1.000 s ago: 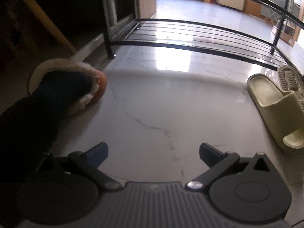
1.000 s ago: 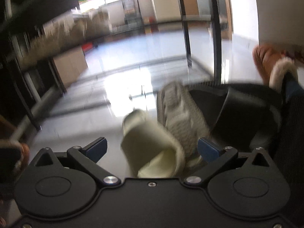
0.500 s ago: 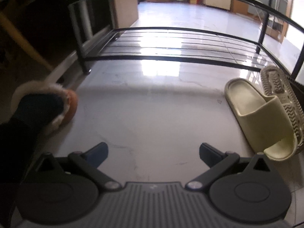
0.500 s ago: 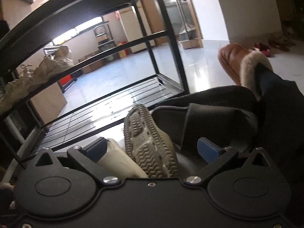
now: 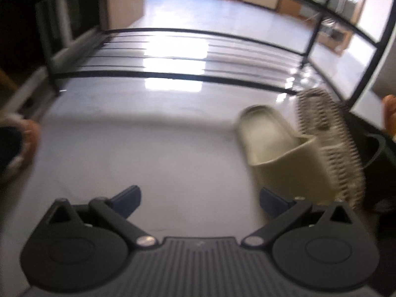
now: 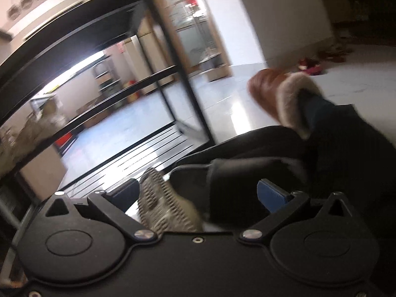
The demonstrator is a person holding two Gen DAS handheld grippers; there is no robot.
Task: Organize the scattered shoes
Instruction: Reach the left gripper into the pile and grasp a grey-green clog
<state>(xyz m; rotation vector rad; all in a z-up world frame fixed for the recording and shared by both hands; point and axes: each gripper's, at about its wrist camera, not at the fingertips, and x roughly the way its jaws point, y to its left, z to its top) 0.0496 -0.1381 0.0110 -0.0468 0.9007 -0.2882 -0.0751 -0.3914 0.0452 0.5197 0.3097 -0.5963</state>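
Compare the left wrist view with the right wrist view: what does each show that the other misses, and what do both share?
Left wrist only: the upright beige slide on the floor and open floor ahead of the open left tool.

Right wrist only: a black slide between the open right tool's fingers, plus the rack's upper tiers.

Both: the tilted beige slide showing its ridged sole, the black shoe rack's bottom shelf, and the person's brown fur-lined slipper.
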